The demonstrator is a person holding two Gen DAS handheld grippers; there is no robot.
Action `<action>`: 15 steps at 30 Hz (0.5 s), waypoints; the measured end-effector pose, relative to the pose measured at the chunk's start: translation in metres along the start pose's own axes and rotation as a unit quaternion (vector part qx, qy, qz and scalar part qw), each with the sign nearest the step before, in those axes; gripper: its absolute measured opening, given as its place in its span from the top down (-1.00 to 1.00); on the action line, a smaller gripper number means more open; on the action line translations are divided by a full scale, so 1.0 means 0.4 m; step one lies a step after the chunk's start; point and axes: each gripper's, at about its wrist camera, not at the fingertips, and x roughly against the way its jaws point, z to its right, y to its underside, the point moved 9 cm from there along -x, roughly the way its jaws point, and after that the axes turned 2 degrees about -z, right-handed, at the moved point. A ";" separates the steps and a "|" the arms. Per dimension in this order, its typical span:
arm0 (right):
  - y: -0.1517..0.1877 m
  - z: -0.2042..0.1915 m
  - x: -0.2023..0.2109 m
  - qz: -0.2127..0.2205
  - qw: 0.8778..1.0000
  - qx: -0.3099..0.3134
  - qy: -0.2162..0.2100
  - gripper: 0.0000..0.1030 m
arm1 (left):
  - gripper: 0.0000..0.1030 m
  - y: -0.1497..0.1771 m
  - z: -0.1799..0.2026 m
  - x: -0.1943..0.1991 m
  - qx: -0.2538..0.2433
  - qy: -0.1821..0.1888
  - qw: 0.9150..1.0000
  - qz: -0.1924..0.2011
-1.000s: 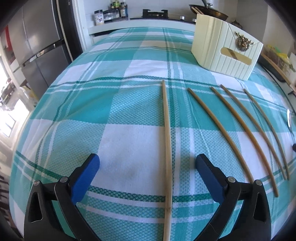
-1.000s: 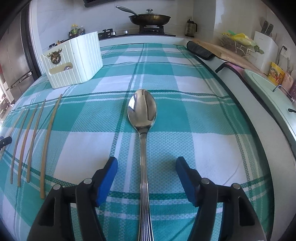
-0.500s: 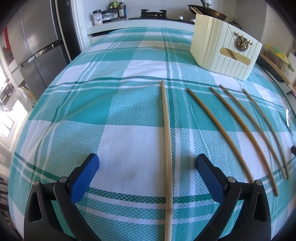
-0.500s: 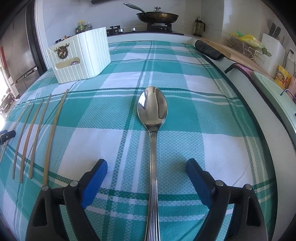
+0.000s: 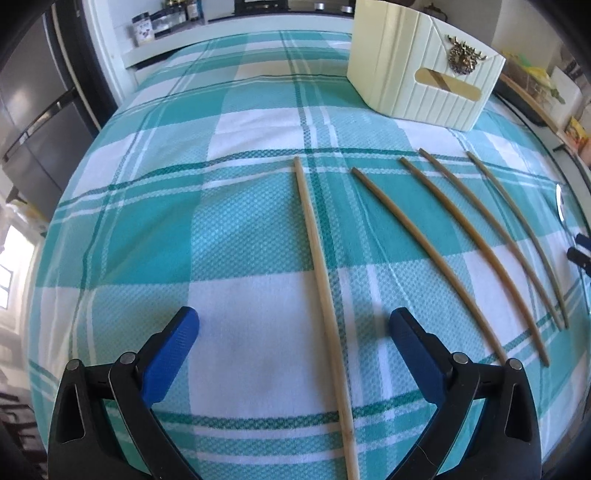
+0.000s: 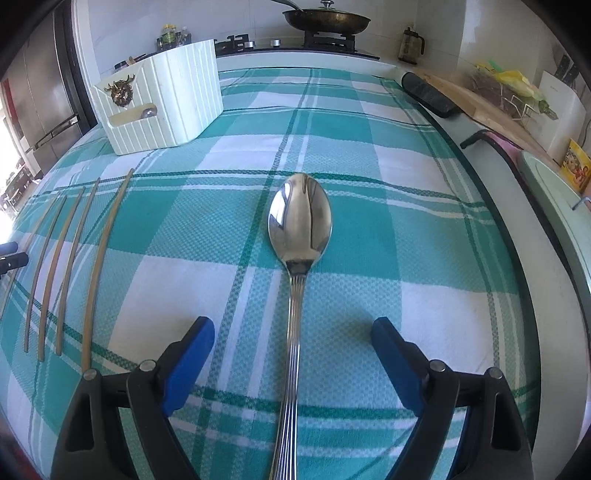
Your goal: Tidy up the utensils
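My left gripper (image 5: 293, 328) is open, its blue fingers either side of a pale wooden chopstick (image 5: 323, 280) lying on the teal checked cloth (image 5: 147, 229). Several darker chopsticks (image 5: 432, 258) lie to its right. My right gripper (image 6: 293, 338) is open, astride the handle of a steel spoon (image 6: 300, 225), bowl pointing away. The chopsticks also show at the left of the right wrist view (image 6: 96, 266). A cream ribbed utensil box (image 5: 424, 70) stands at the far side, also seen in the right wrist view (image 6: 162, 99).
A fridge (image 5: 33, 110) stands left of the table. A stove with a pan (image 6: 325, 16) is behind it. A counter with a black roll (image 6: 428, 94), a rack and a sink edge (image 6: 554, 206) runs along the right.
Both grippers have moved slightly forward and lower over the table; the box looks nearer. The jaws stay open. The chopsticks and spoon have not moved.
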 end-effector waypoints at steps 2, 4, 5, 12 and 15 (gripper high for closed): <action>-0.033 -0.005 -0.017 0.005 1.000 0.012 0.004 -0.72 | -0.95 -0.030 0.006 -0.014 -0.006 0.003 1.000 -0.004; -0.071 0.002 -0.035 0.010 1.000 0.006 0.008 -0.71 | -0.87 -0.056 0.007 -0.021 -0.009 0.003 1.000 -0.005; -0.088 0.006 -0.043 0.013 1.000 0.000 0.009 -0.71 | -0.78 -0.072 0.006 -0.025 -0.007 0.004 1.000 -0.005; -0.150 0.014 -0.071 0.029 0.999 -0.026 0.006 0.19 | 0.25 -0.123 0.025 -0.030 -0.015 0.009 1.000 0.011; -0.157 0.003 -0.061 0.038 0.999 -0.030 -0.004 0.20 | 0.89 -0.131 0.048 -0.024 -0.021 0.033 0.999 0.016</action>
